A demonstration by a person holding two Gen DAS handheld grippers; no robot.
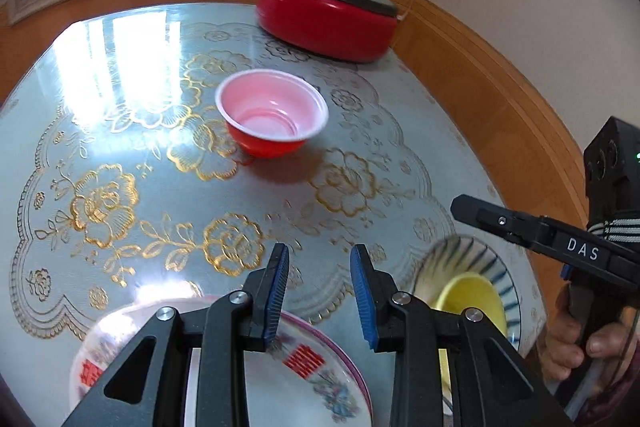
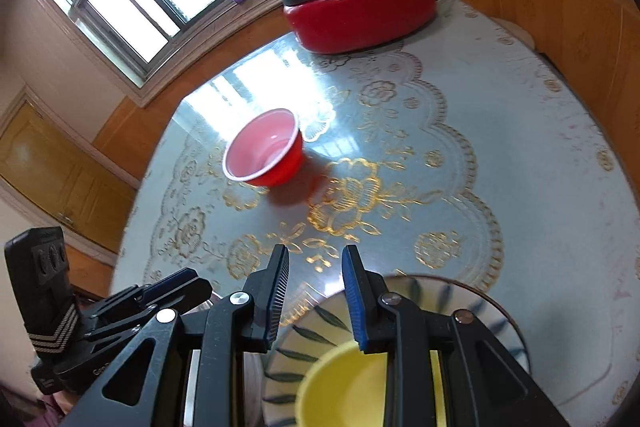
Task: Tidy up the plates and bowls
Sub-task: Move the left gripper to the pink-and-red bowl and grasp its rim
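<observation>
Both grippers hover low over the floral-patterned table (image 1: 120,131), jaws parted and gripping nothing. The left gripper (image 1: 320,291) hangs above a white floral plate (image 1: 304,367) at six o'clock; the right gripper (image 2: 314,291) above a blue-striped plate (image 2: 304,339) holding a yellow bowl (image 2: 344,383). A red bowl (image 1: 272,115), pink inside, stands upright at mid-table, a lidded red electric pot (image 1: 328,15) beyond at twelve o'clock.

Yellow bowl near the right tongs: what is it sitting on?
The yellow bowl sits on a plate with dark blue leaf strokes. The plate rests on the tablecloth. The right tongs cover part of the bowl and plate, so the bowl's contents are not fully visible.
</observation>
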